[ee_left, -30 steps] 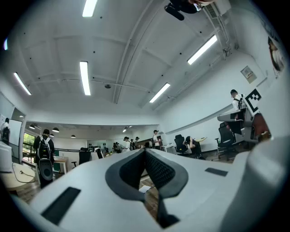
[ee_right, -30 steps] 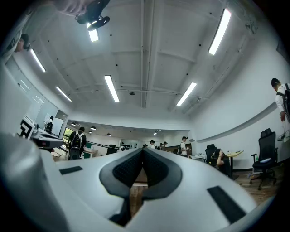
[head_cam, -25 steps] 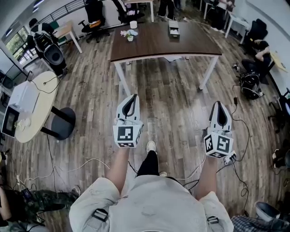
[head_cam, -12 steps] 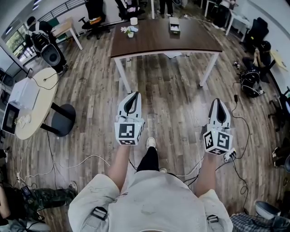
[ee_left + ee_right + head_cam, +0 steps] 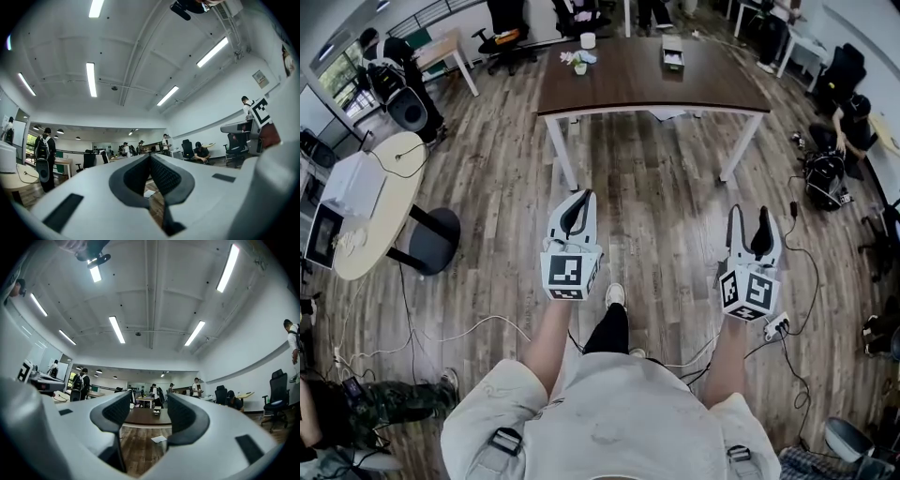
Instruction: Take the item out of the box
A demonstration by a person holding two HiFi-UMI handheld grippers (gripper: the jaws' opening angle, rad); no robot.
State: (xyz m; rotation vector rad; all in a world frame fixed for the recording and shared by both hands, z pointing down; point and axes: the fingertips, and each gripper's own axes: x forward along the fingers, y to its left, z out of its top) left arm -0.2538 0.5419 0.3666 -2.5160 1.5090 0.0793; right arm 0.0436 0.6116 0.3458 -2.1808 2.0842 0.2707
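Box (image 5: 672,54) sits on the dark desk (image 5: 628,80) at 12 o'clock, well apart from both claws (contents too small to tell). Left claw (image 5: 580,197): closed, empty. Right claw (image 5: 750,216): jaws have just been opening and stand apart, nothing between them.

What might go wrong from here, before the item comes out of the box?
Tripping: a thin white cable and a white power strip lie on the wooden floor near the person's white shoe, before the dark brown table.
The small grey box sits toward the table's far side; a nudge may slide it away.
The right gripper has just been opening, empty; the left gripper is shut and can't steady the box yet.
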